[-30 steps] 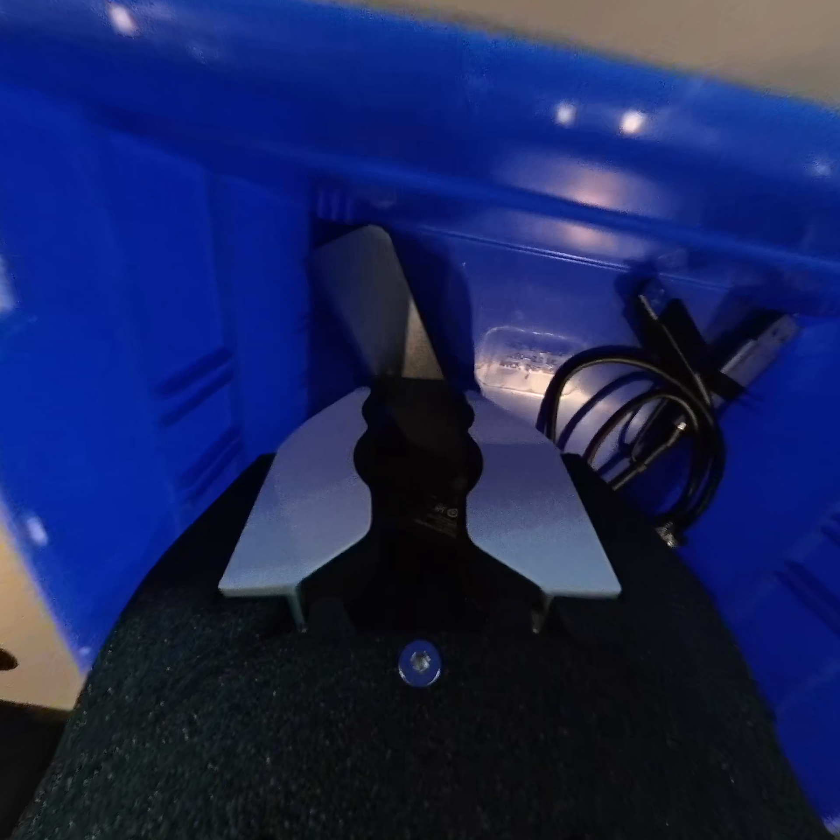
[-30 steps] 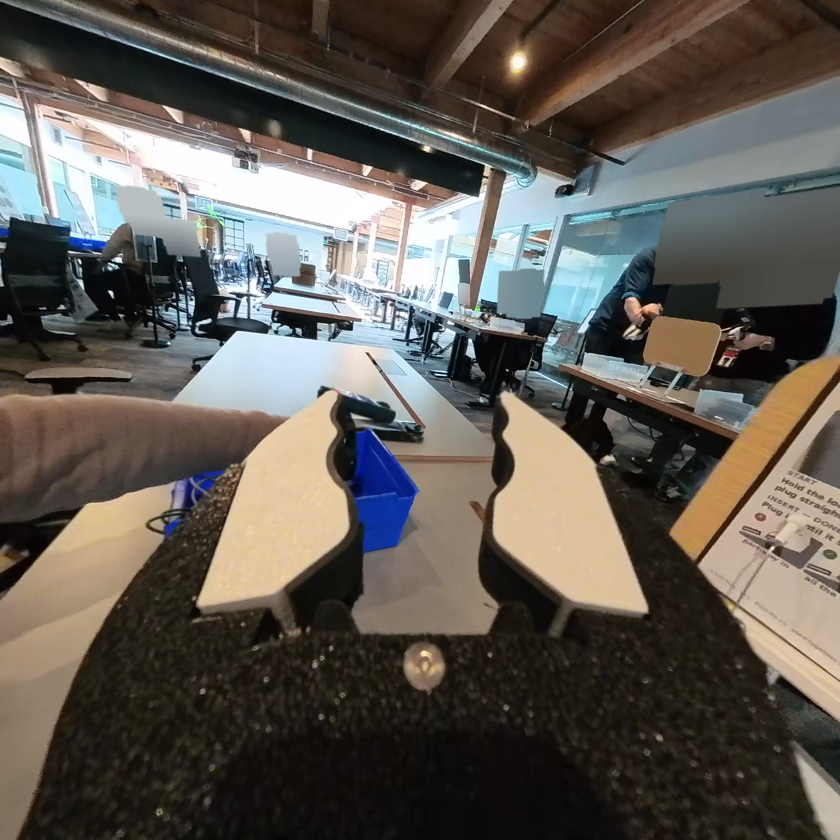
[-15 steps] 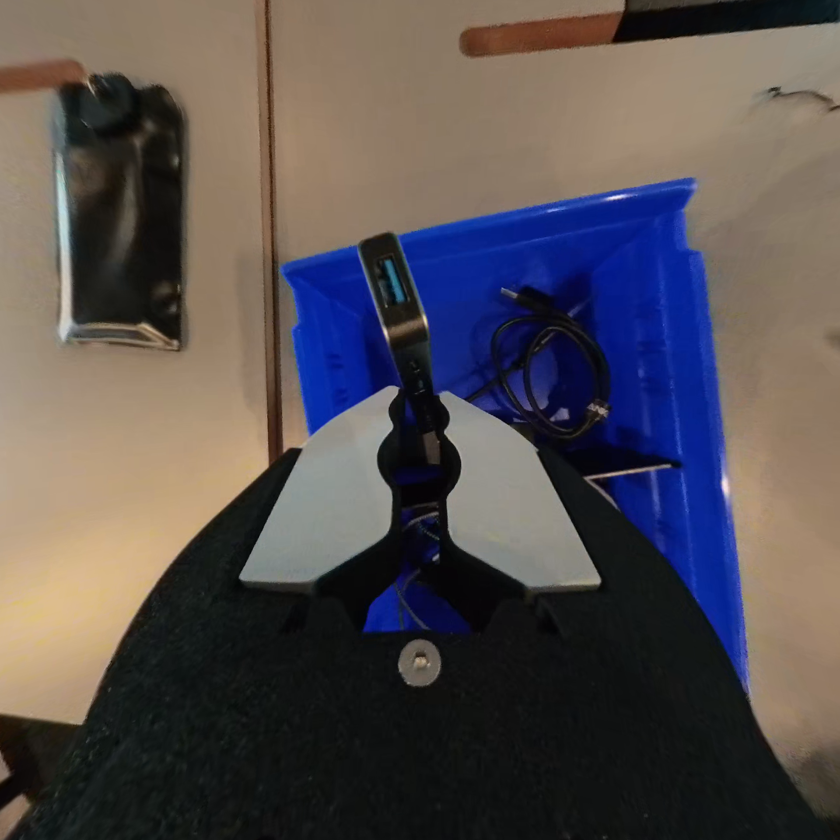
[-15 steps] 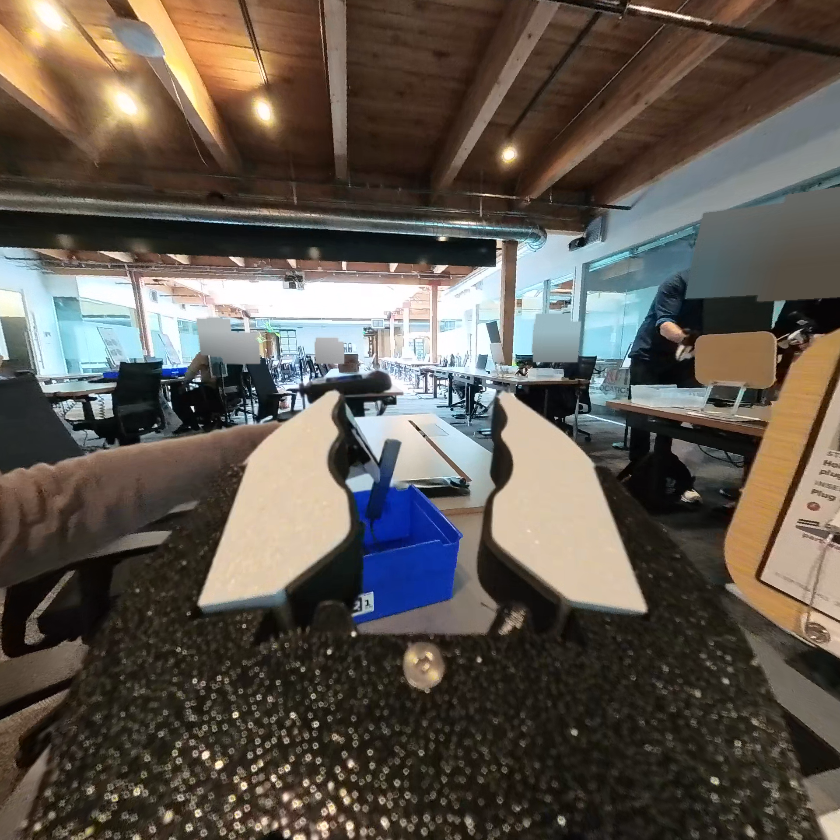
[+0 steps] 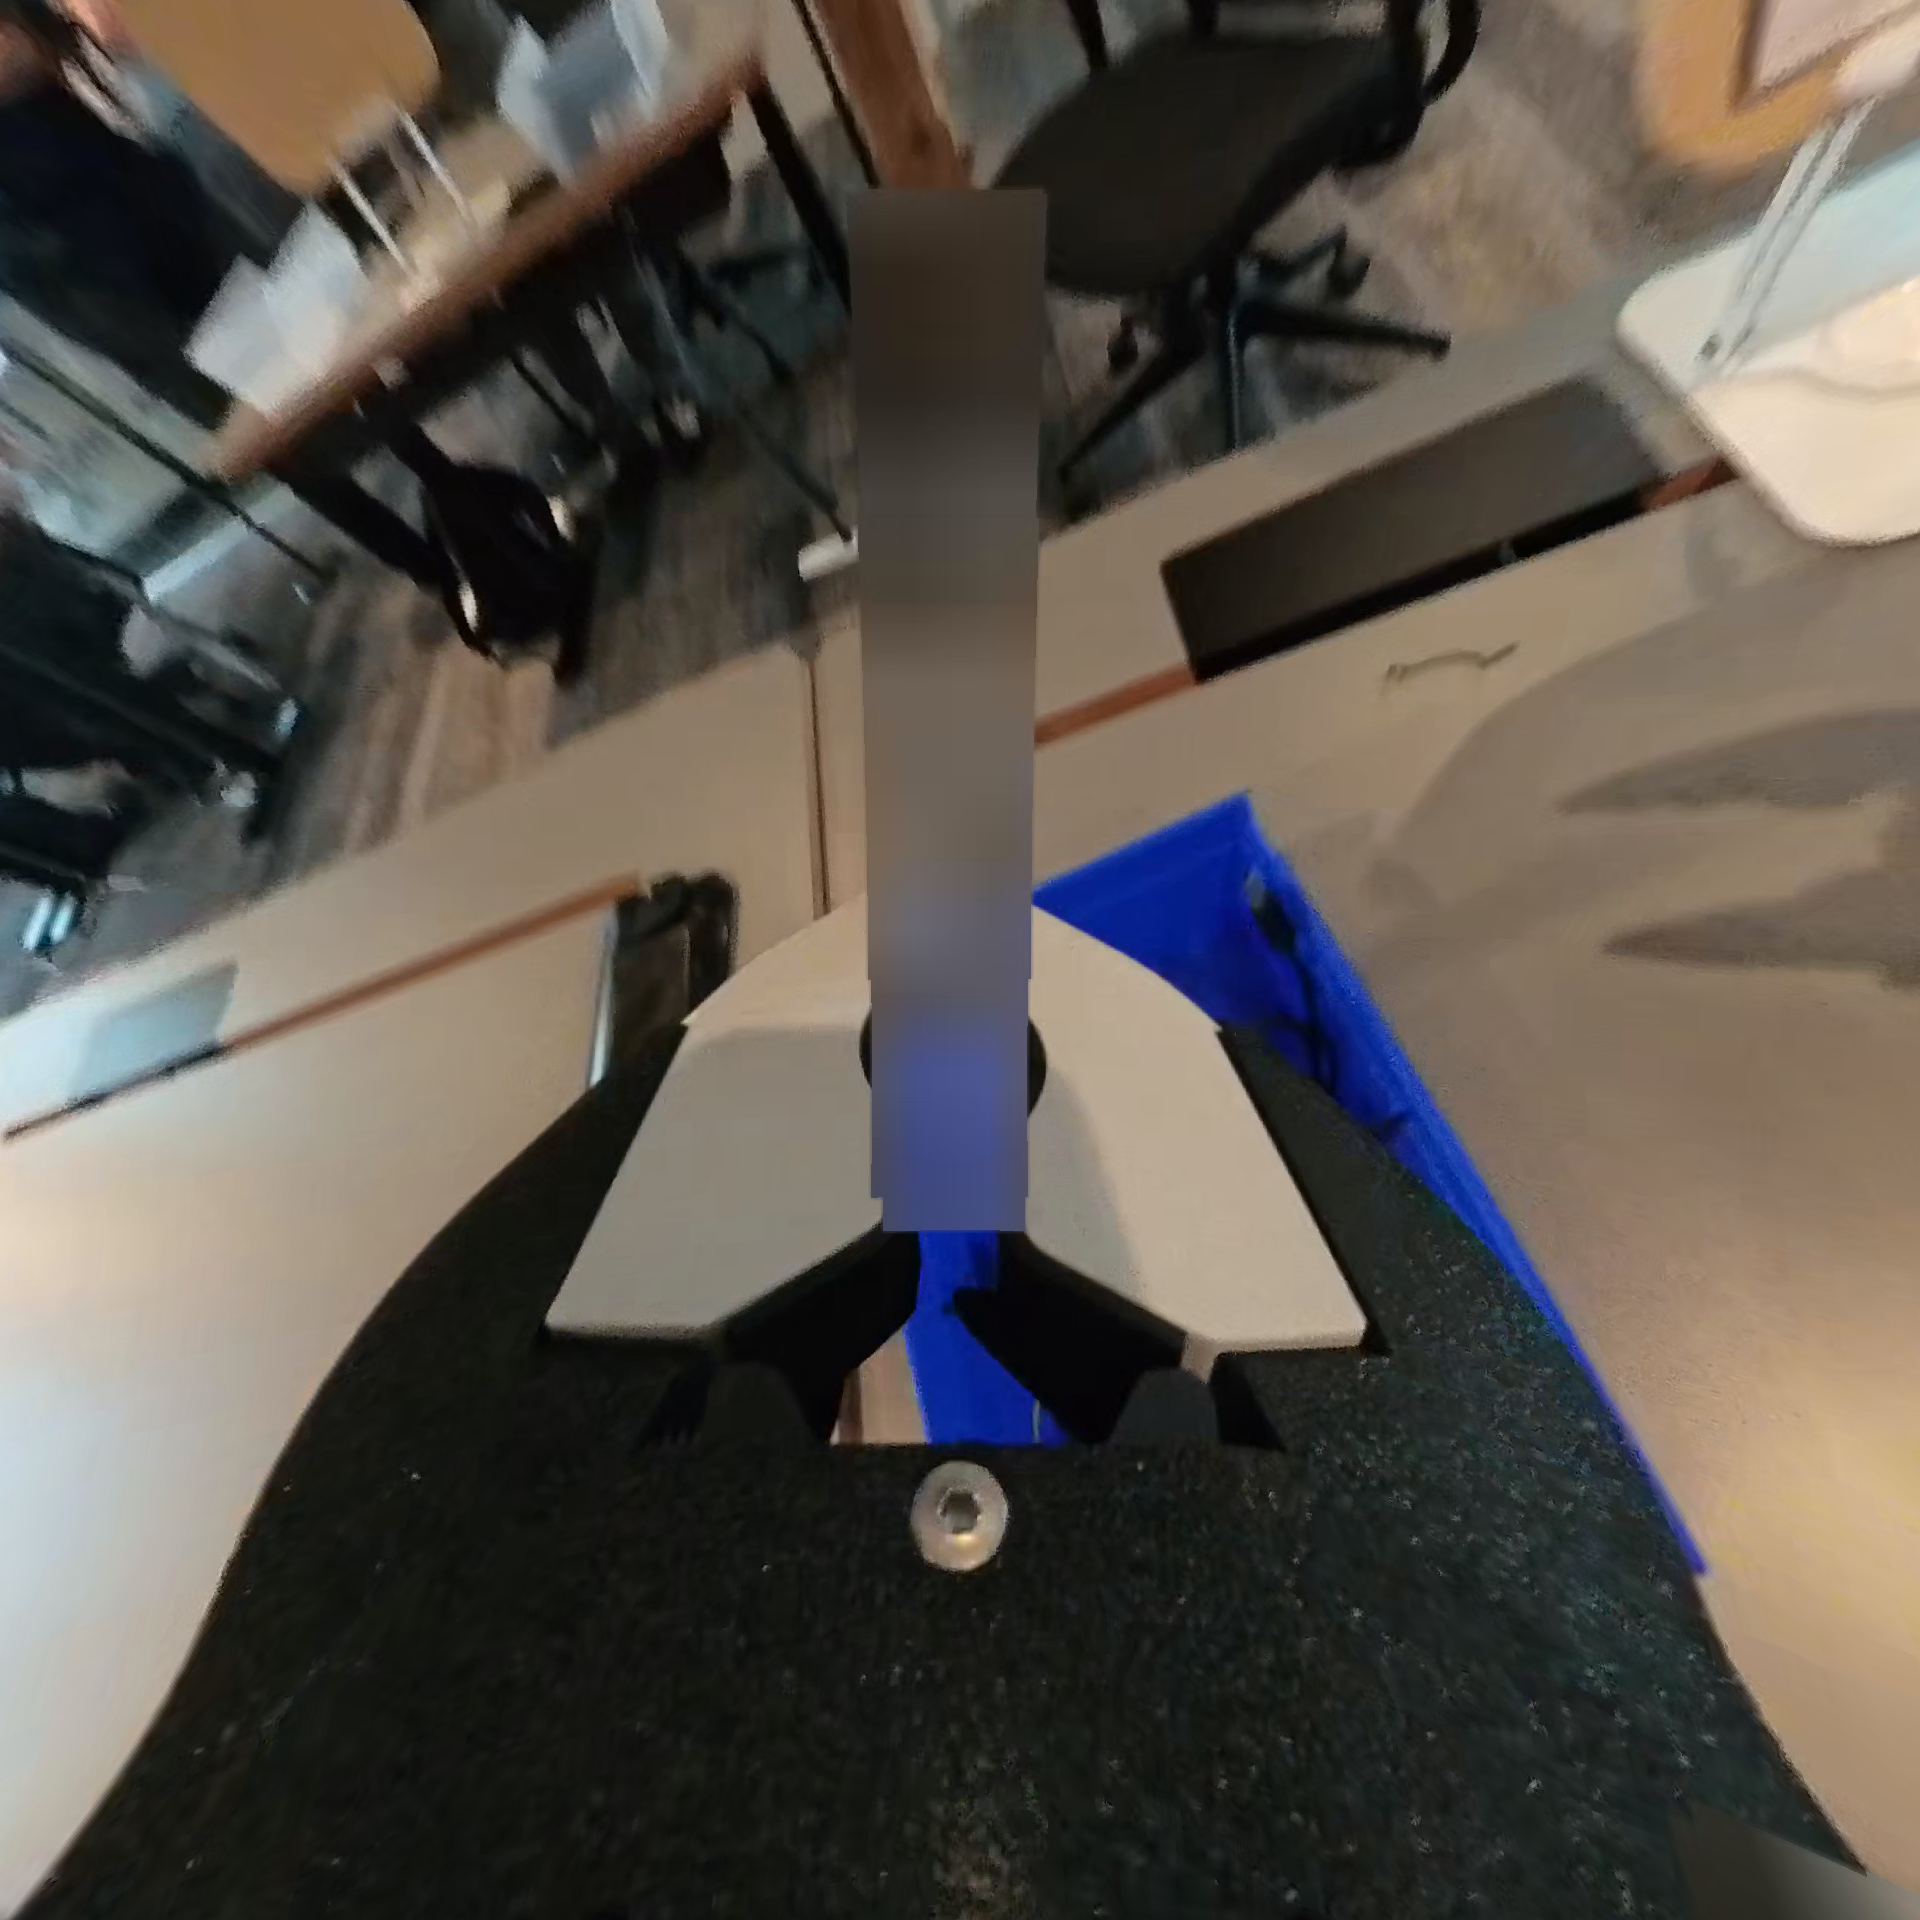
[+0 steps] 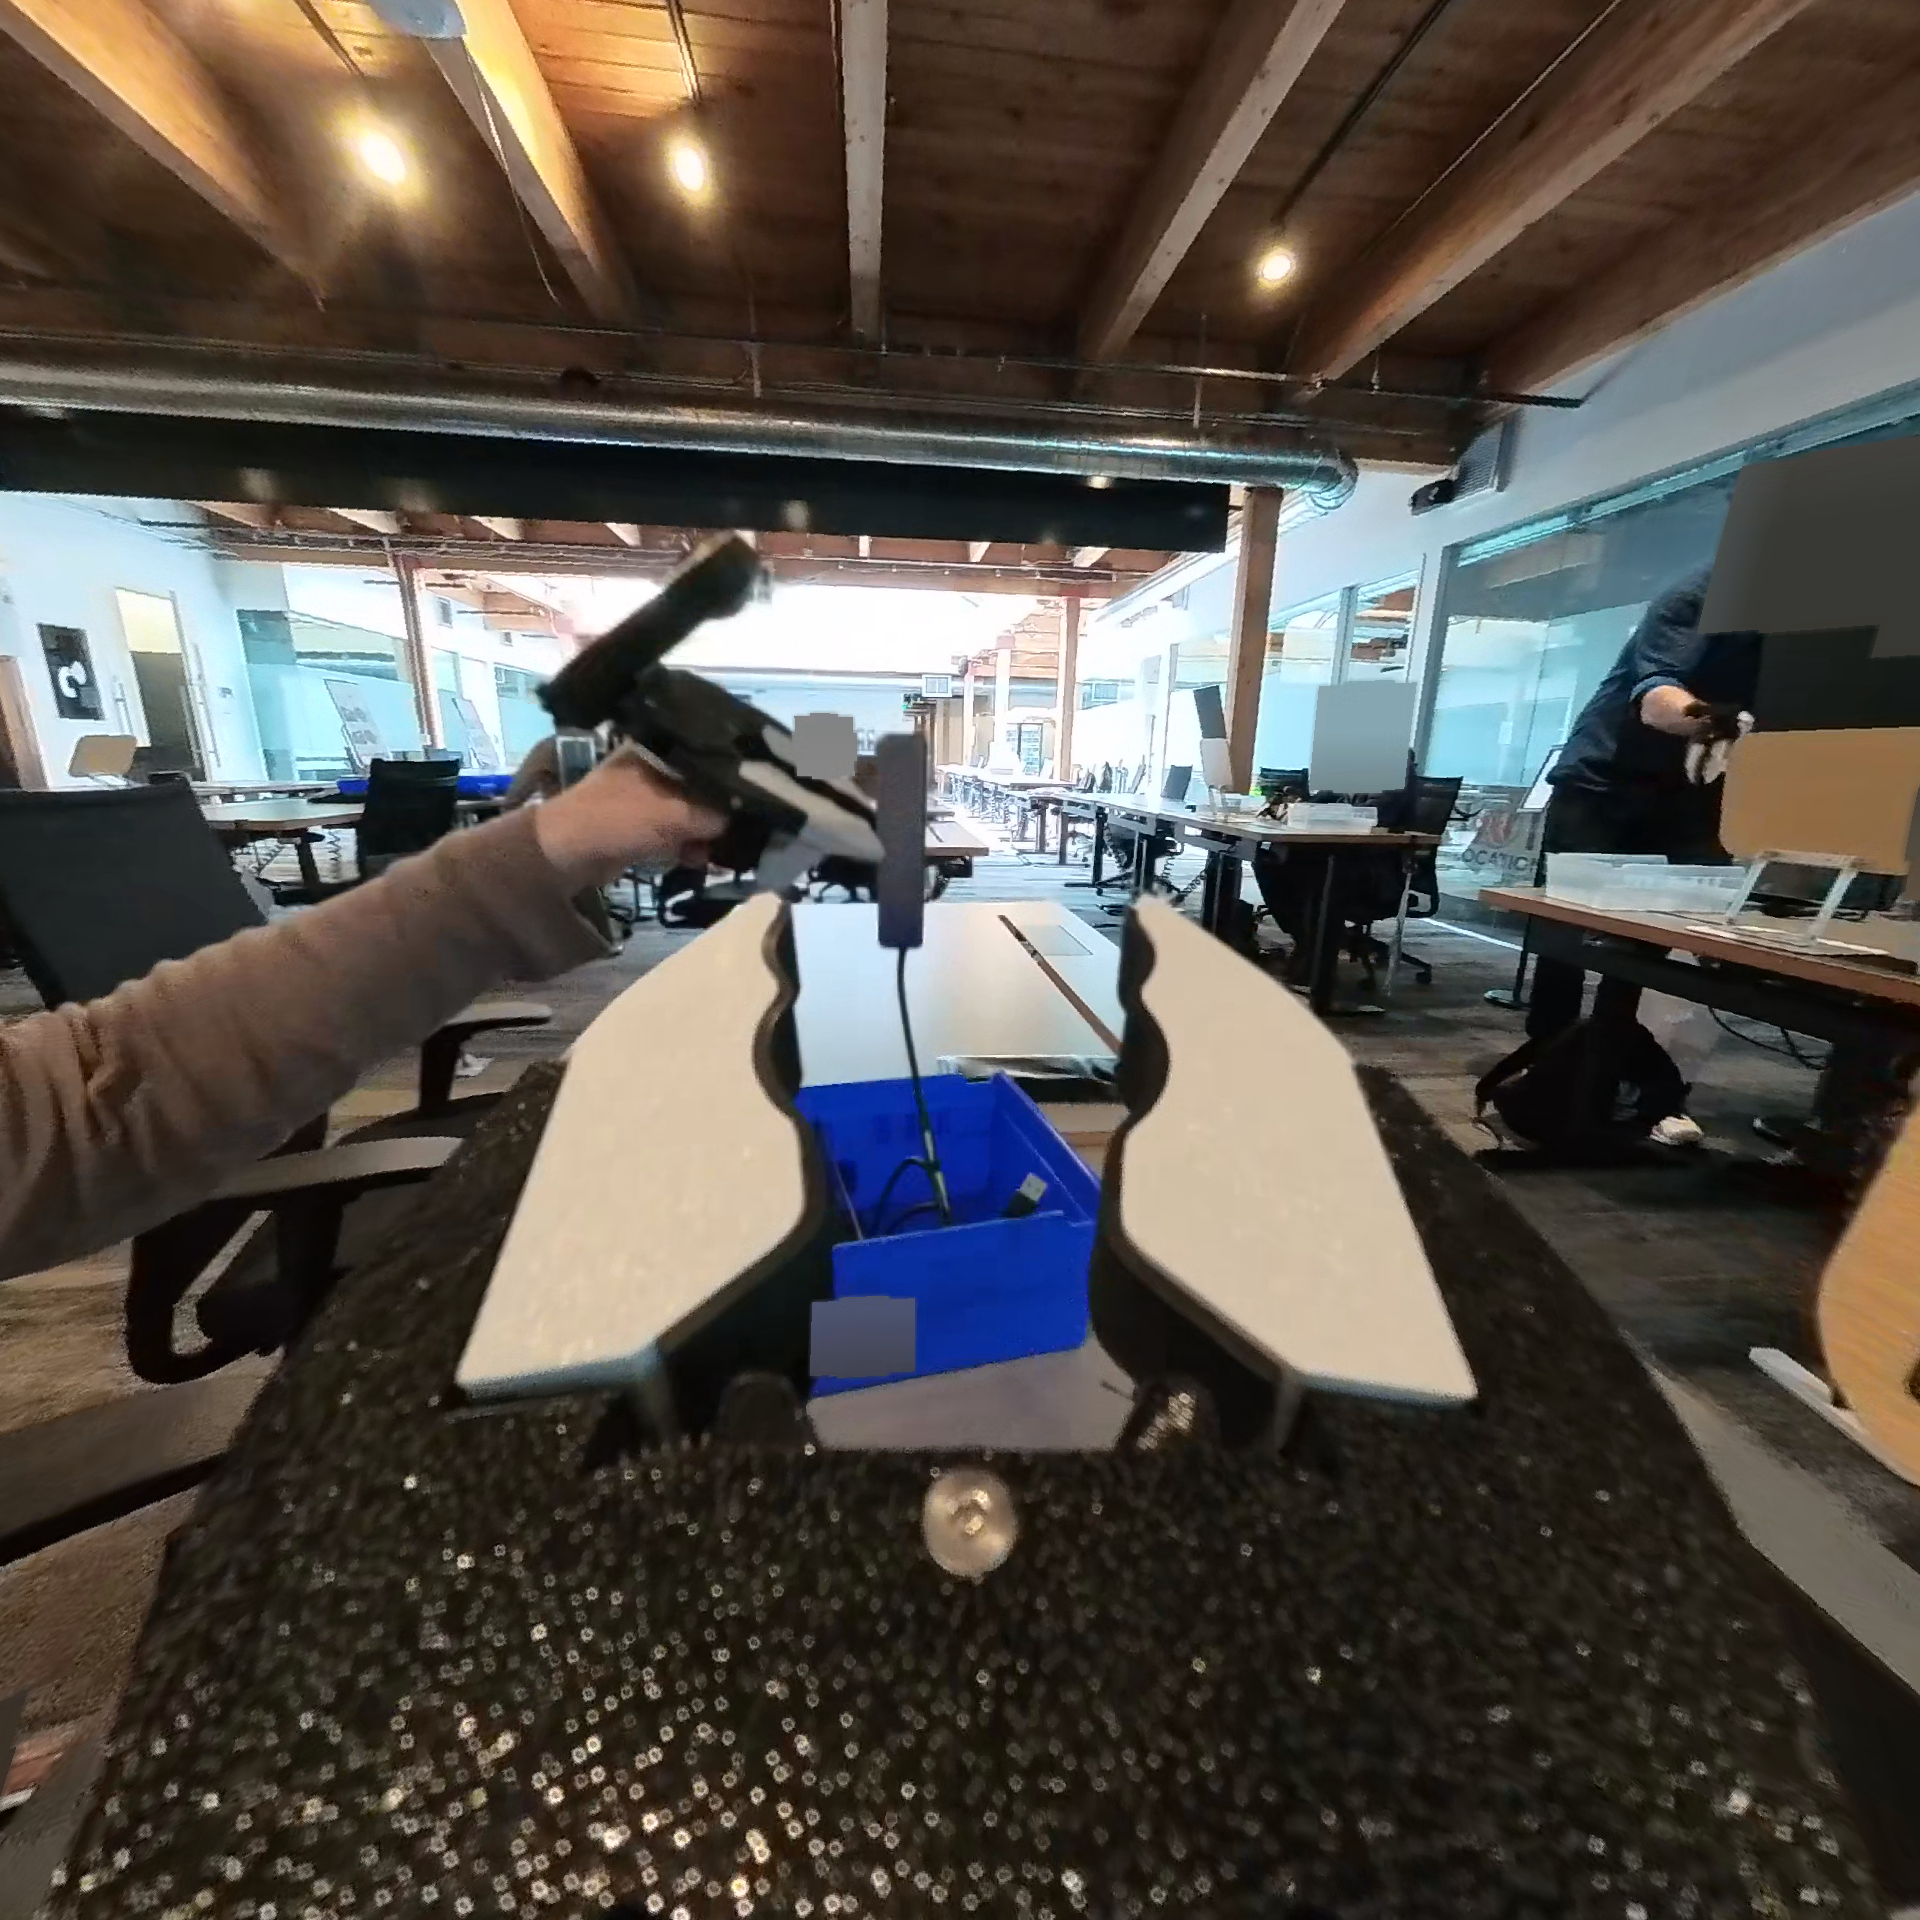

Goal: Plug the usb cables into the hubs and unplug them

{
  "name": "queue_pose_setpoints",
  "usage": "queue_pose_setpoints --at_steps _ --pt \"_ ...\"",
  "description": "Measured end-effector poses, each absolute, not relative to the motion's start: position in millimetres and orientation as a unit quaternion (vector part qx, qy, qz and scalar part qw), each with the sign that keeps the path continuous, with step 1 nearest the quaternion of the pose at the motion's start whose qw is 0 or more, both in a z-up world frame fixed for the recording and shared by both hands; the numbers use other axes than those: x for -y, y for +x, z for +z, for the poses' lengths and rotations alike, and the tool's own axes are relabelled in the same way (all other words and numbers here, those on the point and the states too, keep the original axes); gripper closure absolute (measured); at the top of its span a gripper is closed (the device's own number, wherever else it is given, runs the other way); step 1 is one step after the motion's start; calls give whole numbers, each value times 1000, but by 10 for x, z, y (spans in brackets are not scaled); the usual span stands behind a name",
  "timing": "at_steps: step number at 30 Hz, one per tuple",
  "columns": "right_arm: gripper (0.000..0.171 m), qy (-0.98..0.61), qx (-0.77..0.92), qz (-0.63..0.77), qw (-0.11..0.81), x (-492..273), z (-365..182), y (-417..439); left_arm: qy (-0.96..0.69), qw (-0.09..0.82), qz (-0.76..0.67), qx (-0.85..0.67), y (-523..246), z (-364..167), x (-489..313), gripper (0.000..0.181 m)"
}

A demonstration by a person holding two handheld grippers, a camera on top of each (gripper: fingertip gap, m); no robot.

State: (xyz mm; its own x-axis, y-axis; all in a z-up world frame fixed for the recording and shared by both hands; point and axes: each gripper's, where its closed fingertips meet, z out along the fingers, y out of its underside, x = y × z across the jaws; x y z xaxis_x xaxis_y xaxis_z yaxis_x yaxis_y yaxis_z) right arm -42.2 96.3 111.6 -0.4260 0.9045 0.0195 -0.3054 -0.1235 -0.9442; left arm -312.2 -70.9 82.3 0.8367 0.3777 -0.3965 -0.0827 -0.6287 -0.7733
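Note:
My left gripper (image 5: 948,997) is shut on a dark grey usb hub; a blurred patch covers the hub in the left wrist view. In the right wrist view the left gripper (image 6: 868,836) holds the hub (image 6: 900,904) upright in the air above the blue bin (image 6: 966,1283). The hub's thin cable (image 6: 912,1049) hangs down into the bin. A black usb cable with a silver plug (image 6: 1029,1195) lies coiled in the bin. My right gripper (image 6: 956,914) is open and empty, in front of the bin and well apart from the hub.
The blue bin (image 5: 1351,1049) stands on a pale table. A black pouch (image 5: 665,966) lies beside it. A wooden board (image 6: 1870,1299) stands at the right. An office chair (image 6: 156,935) is at the left. A person (image 6: 1631,810) works at a far desk. Some 30 centimeters of space lies between my two pairs of fingers.
My left gripper has lifted the hub out of the blue bin and raised it high above it. The right gripper stays open; the bin now shows between its fingers.

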Motion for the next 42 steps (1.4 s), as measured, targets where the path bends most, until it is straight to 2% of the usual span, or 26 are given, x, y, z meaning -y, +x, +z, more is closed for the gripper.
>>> queue_pose_setpoints --at_steps 3,7,12,14,18,23,24,37,42 --pt "111 -286 501 691 436 -853 1138 -449 -830 490 261 48 -2769 1291 615 171" --pt "106 -255 512 696 434 -667 1205 -438 -795 580 175 -33 -2043 1778 406 171" --pt "102 -184 519 730 405 -380 1355 -217 -769 616 86 -144 -1157 1921 164 171" --pt "97 -167 526 743 380 -305 1384 -118 -761 620 46 -186 -849 1850 85 171" --pt "88 -160 552 722 385 -319 1317 -26 -742 623 -40 -243 -379 1632 -36 171" --pt "86 -144 587 721 338 -353 1167 180 -727 625 -106 -265 -96 1352 -173 165" --pt "85 -148 592 718 335 -376 1136 199 -724 625 -117 -267 -61 1314 -189 171" --pt "98 -192 659 665 296 -418 770 145 -726 619 -153 -259 101 943 -325 171" --pt "100 -247 641 668 286 -717 665 328 -816 537 -159 -144 -93 205 -473 171"
